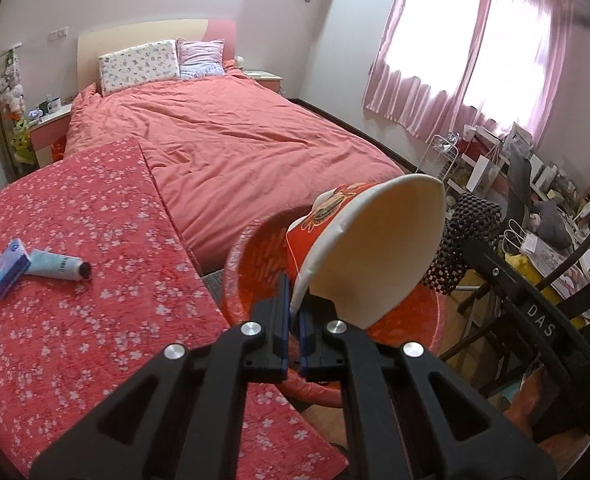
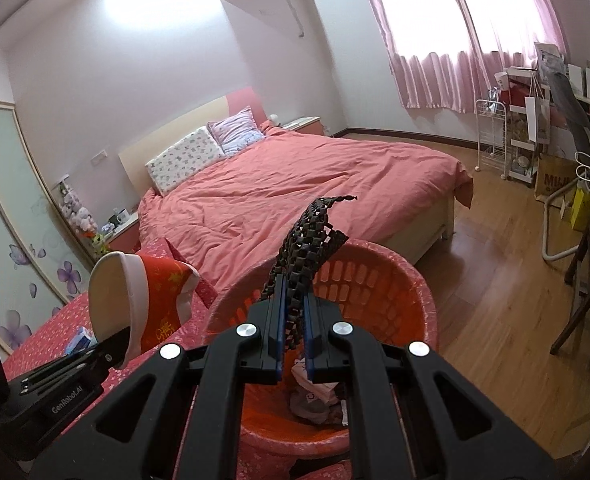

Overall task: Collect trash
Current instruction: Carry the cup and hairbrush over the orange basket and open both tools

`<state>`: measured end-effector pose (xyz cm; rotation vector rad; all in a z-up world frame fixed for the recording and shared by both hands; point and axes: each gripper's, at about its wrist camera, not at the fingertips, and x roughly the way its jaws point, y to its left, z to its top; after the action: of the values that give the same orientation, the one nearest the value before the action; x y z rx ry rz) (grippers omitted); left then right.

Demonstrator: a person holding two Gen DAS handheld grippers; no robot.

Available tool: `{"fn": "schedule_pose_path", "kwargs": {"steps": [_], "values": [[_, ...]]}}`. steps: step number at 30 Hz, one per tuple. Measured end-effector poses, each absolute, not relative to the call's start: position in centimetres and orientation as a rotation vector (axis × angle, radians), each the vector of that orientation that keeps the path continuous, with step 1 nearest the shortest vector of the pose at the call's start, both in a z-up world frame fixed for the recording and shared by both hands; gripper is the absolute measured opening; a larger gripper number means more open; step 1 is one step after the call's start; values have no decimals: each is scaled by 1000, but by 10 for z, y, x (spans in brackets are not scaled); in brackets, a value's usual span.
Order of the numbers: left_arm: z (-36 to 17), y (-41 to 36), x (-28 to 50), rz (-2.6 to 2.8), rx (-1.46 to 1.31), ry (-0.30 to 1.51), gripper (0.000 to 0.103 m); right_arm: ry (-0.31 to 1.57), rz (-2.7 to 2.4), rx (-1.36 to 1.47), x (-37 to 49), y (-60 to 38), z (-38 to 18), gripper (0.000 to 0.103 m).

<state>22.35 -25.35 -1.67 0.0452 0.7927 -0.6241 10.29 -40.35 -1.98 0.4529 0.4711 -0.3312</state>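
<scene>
My left gripper (image 1: 293, 312) is shut on the rim of a red paper cup (image 1: 359, 248) with a cream inside, held tilted over the orange slotted basket (image 1: 247, 264). The cup (image 2: 151, 300) also shows at the left of the right wrist view, beside the basket (image 2: 375, 276). My right gripper (image 2: 295, 316) is shut on a black mesh strip (image 2: 307, 240) that sticks up above the basket. The strip (image 1: 463, 240) shows right of the cup in the left wrist view. Crumpled wrappers (image 2: 315, 396) lie in the basket's bottom.
A red flowered cover (image 1: 75, 300) holds a blue packet (image 1: 9, 268) and a light blue tube (image 1: 59, 266). A bed with a pink duvet (image 1: 231, 136) lies behind. Dark chairs (image 1: 535, 312) and cluttered shelves (image 2: 535, 140) stand at the right on a wooden floor (image 2: 495, 300).
</scene>
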Motion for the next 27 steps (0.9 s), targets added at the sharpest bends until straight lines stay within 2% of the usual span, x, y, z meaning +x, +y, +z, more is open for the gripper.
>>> {"fn": "schedule_pose_path", "kwargs": {"steps": [11, 14, 16, 19, 21, 27], "values": [[-33, -273, 231, -642, 54, 824, 6, 502, -315, 480, 113, -415, -25, 8], [-38, -275, 235, -640, 56, 842, 22, 519, -316, 495, 115, -420, -30, 11], [-41, -275, 237, -629, 61, 846, 33, 534, -316, 504, 117, -422, -32, 18], [-44, -272, 239, -617, 58, 852, 39, 540, -323, 500, 115, -421, -35, 30], [-46, -269, 243, -614, 50, 862, 39, 546, -325, 495, 115, -419, -35, 33], [-46, -254, 246, -587, 53, 856, 43, 553, -330, 486, 116, -416, -33, 33]]}}
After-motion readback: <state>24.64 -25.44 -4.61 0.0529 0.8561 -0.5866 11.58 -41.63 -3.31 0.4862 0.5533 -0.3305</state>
